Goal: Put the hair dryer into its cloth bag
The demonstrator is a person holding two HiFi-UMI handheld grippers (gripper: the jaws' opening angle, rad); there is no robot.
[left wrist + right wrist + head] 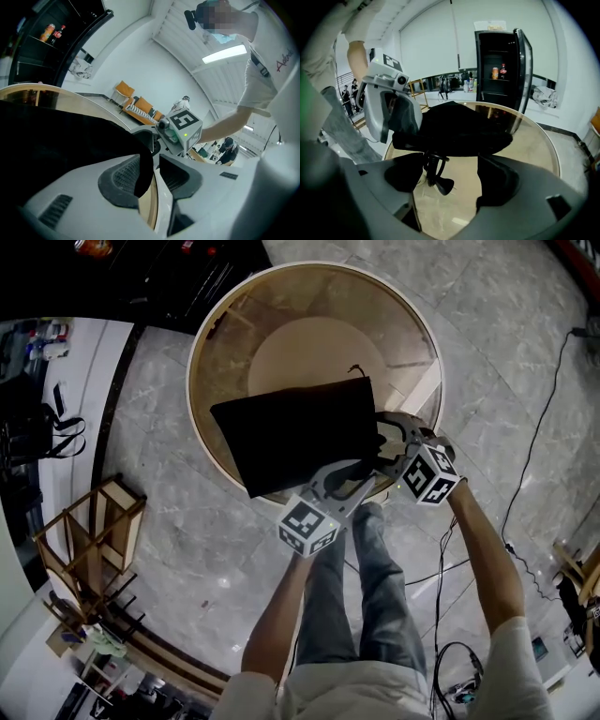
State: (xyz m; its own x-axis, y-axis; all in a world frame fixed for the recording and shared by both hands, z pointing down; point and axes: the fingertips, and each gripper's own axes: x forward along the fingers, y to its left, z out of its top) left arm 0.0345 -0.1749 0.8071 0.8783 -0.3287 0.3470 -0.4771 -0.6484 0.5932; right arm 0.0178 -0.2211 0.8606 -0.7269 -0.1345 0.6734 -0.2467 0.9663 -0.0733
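Lying on table (281, 306): cloth bag (295, 432), contents hidden

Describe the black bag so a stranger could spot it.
Find the round glass table with the pale rim. The cloth bag lies on its near side. It is the only black thing on it, with a cord at its far corner.

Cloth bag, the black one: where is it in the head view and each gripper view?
Head view: cloth bag at centre, over the near edge of the round table.
Left gripper view: bag fills the left half, a fold hanging between the jaws.
Right gripper view: bag at centre, just above the jaws.
Shared landmark: the table's pale wooden rim, in all three views.
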